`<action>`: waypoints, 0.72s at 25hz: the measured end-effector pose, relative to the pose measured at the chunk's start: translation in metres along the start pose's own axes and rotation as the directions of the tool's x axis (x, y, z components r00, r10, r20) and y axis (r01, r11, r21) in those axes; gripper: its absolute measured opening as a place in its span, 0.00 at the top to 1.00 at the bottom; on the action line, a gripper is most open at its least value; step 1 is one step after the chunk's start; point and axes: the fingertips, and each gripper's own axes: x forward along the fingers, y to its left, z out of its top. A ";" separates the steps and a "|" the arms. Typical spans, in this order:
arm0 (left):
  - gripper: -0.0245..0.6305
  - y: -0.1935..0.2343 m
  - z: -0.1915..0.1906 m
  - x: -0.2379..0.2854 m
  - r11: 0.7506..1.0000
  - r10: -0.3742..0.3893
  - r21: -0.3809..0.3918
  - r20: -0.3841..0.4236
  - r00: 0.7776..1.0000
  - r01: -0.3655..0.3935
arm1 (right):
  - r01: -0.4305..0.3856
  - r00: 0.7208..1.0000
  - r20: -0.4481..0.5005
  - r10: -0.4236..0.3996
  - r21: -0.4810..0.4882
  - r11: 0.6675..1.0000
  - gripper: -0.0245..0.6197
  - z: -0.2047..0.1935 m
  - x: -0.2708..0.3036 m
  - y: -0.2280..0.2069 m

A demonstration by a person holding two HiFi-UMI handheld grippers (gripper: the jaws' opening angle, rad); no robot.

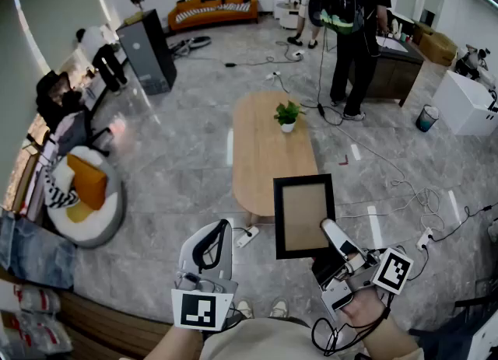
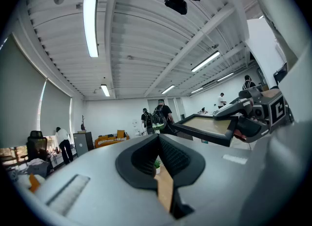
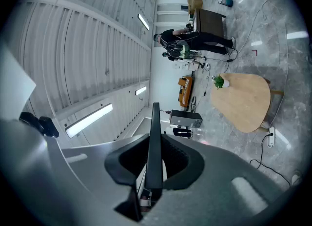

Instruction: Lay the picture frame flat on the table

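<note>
Lowering the picture frame well means bringing it level over the bare wood of the table, short of the potted plant at the far end, and easing the grip only once the back rests flat. The right gripper is clamped on the frame's lower right corner. The frame is held in the air and reaches from those jaws toward 11 o'clock, its top edge overlapping the table's near end in the head view. The left gripper sits at 9 o'clock from the right, jaws together on nothing — clear of the frame.
</note>
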 end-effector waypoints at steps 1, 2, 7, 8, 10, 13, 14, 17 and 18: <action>0.93 -0.001 0.000 0.001 1.000 0.003 0.001 0.000 1.000 -0.003 | -0.003 1.000 0.004 0.002 0.011 1.000 0.85 0.002 0.000 -0.001; 0.93 -0.001 0.001 0.002 1.000 0.005 0.002 0.001 1.000 -0.005 | -0.005 1.000 0.007 0.005 0.020 1.000 0.85 0.004 0.000 -0.002; 0.93 -0.008 0.003 0.006 1.000 0.009 0.016 -0.001 1.000 -0.009 | -0.007 1.000 0.008 0.007 0.032 0.999 0.85 0.012 -0.005 -0.006; 0.93 -0.010 0.003 0.007 1.000 0.009 0.020 -0.002 1.000 -0.009 | -0.007 1.000 0.007 0.007 0.034 0.999 0.85 0.013 -0.006 -0.007; 0.93 -0.013 0.002 0.008 1.000 0.012 0.019 -0.006 1.000 -0.012 | -0.008 1.000 0.006 0.007 0.041 0.999 0.85 0.016 -0.007 -0.009; 0.93 -0.017 0.001 0.010 1.000 0.018 0.011 -0.011 1.000 -0.018 | -0.009 1.000 0.004 0.008 0.050 0.999 0.85 0.021 -0.010 -0.012; 0.93 -0.019 0.001 0.012 1.000 0.019 0.013 -0.013 1.000 -0.019 | -0.009 1.000 0.003 0.008 0.051 0.999 0.85 0.023 -0.011 -0.013; 0.93 -0.025 -0.001 0.017 1.000 0.022 0.016 -0.015 1.000 -0.022 | -0.008 1.000 -0.005 0.009 0.049 0.999 0.85 0.029 -0.014 -0.016; 0.93 -0.027 -0.001 0.019 1.000 0.024 0.013 -0.012 1.000 -0.024 | -0.008 1.000 -0.008 0.008 0.048 0.999 0.85 0.031 -0.015 -0.017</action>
